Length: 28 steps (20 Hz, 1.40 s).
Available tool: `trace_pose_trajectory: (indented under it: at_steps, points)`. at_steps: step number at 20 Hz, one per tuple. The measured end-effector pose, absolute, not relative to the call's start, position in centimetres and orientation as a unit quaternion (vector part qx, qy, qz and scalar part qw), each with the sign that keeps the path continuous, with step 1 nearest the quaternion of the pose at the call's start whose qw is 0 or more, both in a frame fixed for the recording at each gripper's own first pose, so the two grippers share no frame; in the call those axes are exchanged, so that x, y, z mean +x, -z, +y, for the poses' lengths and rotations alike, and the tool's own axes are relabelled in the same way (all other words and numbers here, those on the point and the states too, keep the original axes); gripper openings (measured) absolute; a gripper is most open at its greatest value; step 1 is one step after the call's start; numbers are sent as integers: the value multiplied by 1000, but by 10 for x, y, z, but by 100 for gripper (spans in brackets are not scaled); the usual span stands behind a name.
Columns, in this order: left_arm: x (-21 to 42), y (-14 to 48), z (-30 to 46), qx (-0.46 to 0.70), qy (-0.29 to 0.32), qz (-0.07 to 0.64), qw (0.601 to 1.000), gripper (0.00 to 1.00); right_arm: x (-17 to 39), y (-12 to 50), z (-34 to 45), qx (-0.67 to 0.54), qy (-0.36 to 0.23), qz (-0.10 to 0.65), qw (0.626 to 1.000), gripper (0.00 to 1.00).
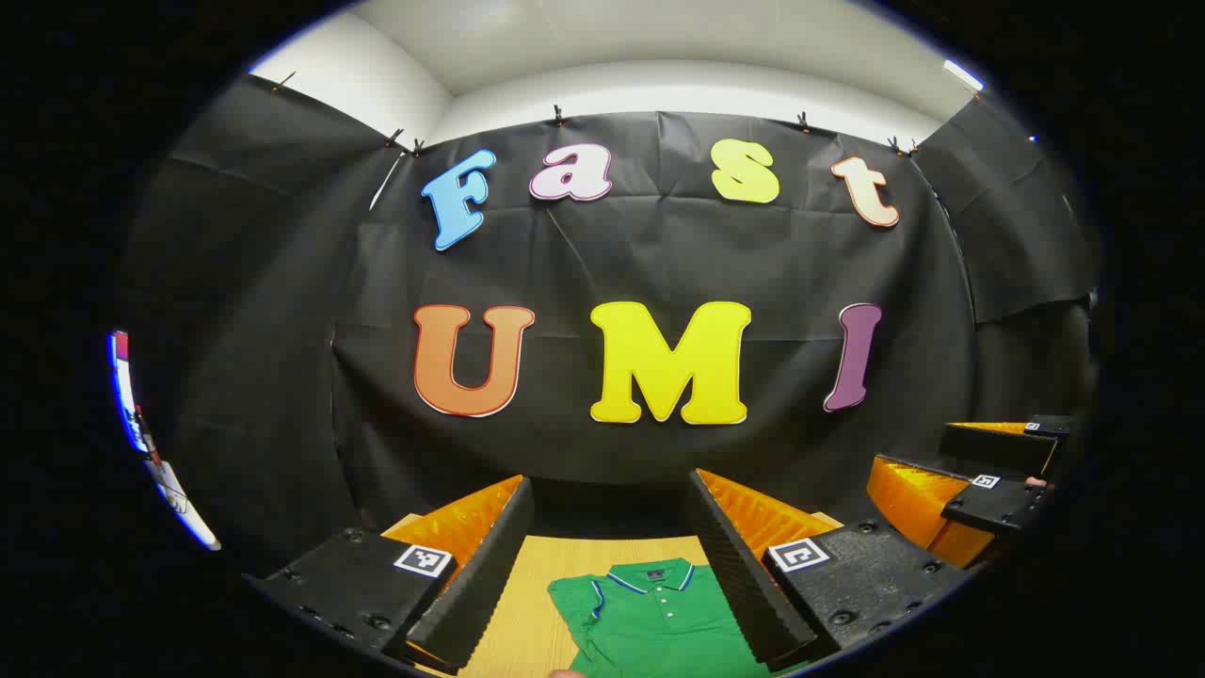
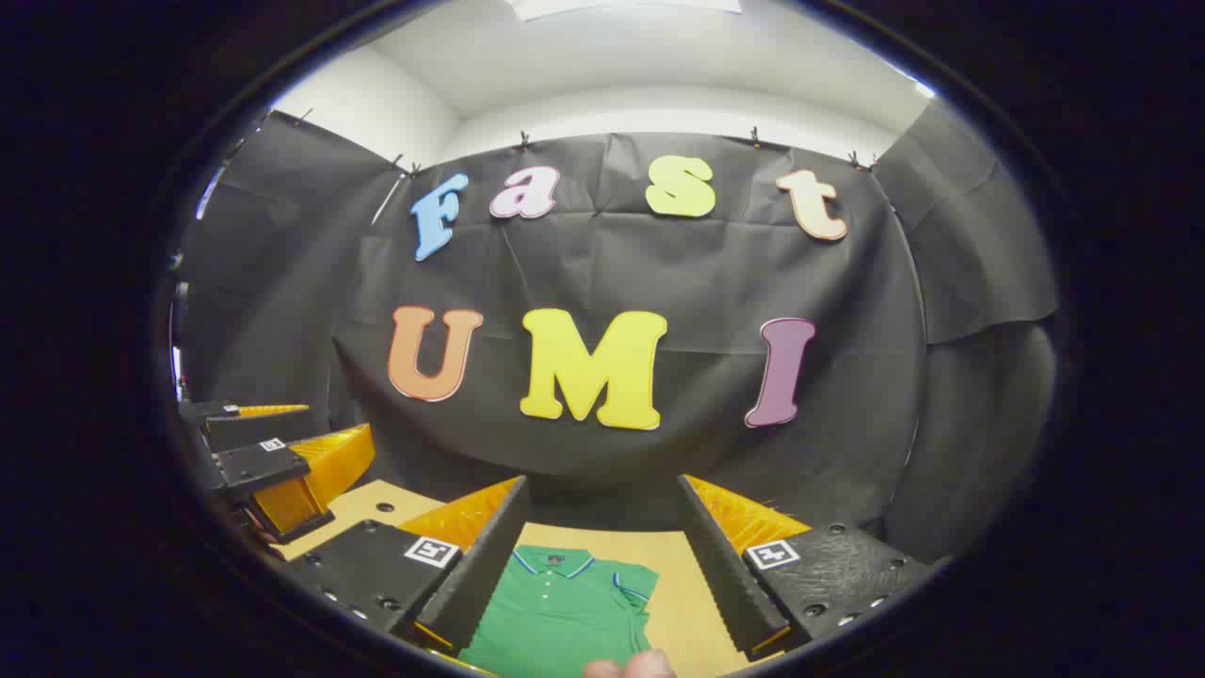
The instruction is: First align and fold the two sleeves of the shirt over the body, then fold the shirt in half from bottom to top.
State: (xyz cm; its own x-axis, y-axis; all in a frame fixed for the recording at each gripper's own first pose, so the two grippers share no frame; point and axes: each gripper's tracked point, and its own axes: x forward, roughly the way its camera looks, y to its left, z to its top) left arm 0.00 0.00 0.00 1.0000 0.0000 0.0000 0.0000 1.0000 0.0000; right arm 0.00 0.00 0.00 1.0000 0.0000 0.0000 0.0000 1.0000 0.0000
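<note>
Both views were sharp and evenly lit from overhead; a bright ceiling panel [image 2: 626,6] glared at the top of the right gripper view, and a small strip light [image 1: 962,73] shone at the upper right of the left gripper view. The white ceiling was nearly blown out. The fisheye bent the wall [image 1: 659,264] and ceiling lines hard toward the rim, where the picture darkened and softened. The shirt [image 1: 659,621] and surface [image 1: 527,603] showed clear colour with only soft shadows.

No readable writing: the square coded marker [image 1: 422,559] on each gripper finger block carries a pattern, not text.
</note>
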Motion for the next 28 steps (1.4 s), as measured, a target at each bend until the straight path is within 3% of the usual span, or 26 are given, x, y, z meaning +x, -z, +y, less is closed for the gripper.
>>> trace_pose_trajectory:
  at_steps: [13, 28]
  points:
    - [30, 1, -21, 5, 29, 8, 1000, 100, 38, -3, -33, 14, 35, -9, 999, 95]
    - [27, 10, -12, 6, -20, 31, 999, 100, 50, 14, -36, 4, -15, 14, 1000, 95]
